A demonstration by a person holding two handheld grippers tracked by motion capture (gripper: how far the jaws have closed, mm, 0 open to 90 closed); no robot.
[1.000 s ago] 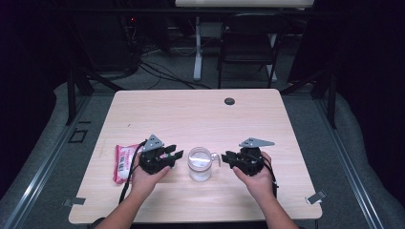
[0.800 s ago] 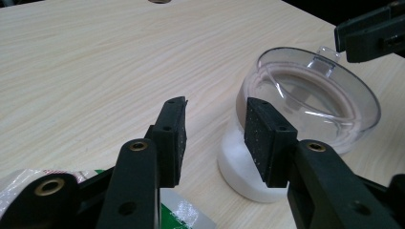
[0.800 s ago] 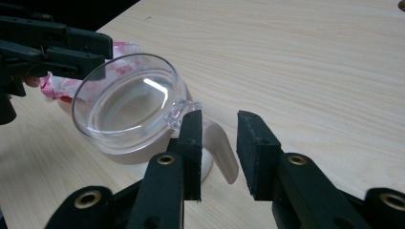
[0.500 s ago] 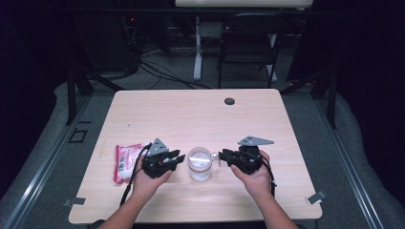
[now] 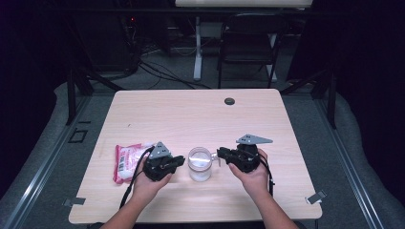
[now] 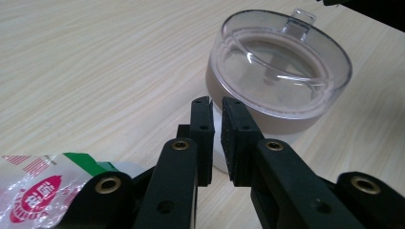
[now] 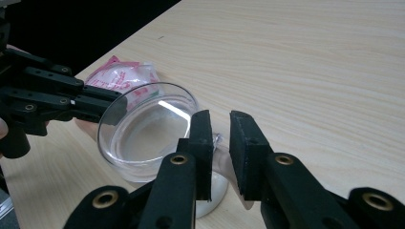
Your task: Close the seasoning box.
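Note:
A small tub [image 5: 199, 163] with a clear domed lid, a brownish body and a white base stands near the table's front edge, between my two grippers. Its lid [image 6: 282, 71] has a small clear tab [image 7: 217, 138] on the right side. My left gripper [image 5: 180, 161] [image 6: 217, 102] points at the tub's left side. Its jaws have just been closing to a narrow slit with nothing between them. My right gripper [image 5: 220, 153] [image 7: 219, 117] has also been closing, and the tab sits in the gap without the pads pressing on it.
A pink and white snack packet [image 5: 126, 162] [image 6: 38, 186] lies on the wooden table [image 5: 191, 119] just left of my left hand. A black round grommet [image 5: 229, 101] sits near the far edge. A dark chair [image 5: 248, 43] stands beyond the table.
Both pairs of jaws have narrowed, the left pair more. Both hands have stayed nearly where they were beside the tub.

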